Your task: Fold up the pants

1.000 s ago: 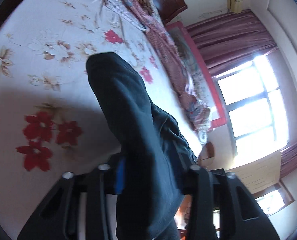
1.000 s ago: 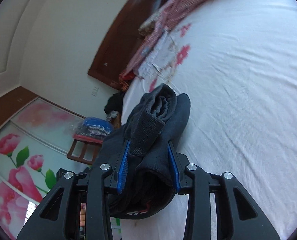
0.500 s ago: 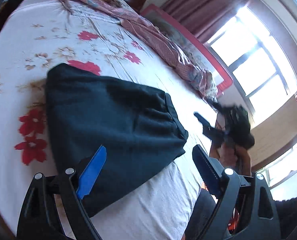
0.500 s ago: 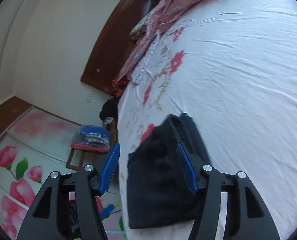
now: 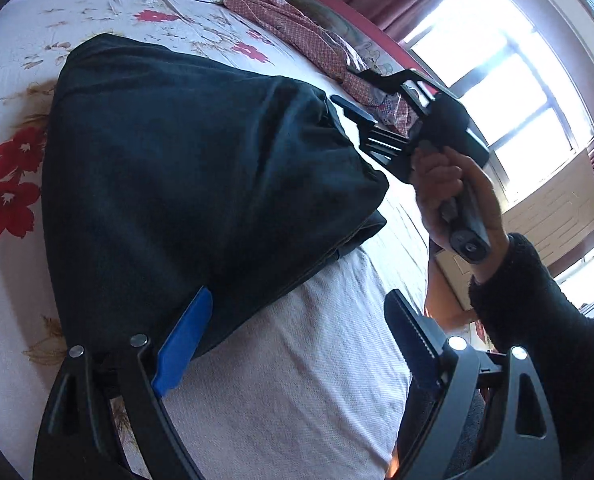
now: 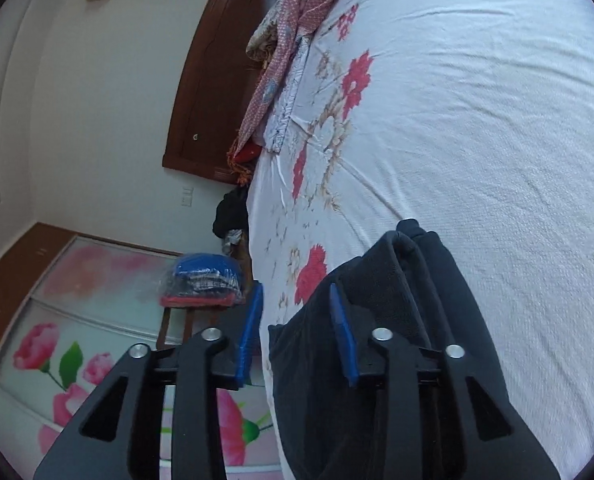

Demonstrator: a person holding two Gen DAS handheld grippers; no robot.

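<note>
The pants are seen lying on the bed as a compact dark bundle, several layers stacked at the edge, so the folding looks essentially done. The left gripper is spread wide with nothing held. The right gripper is also parted and empty, beside the bundle. Only smoothing or pulling away seems left.

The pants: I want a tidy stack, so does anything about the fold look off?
Slightly. The dark pants lie folded on the floral bedsheet, but the layers at one edge are offset and puffy, not flush. Both tools are open and off the cloth.
</note>
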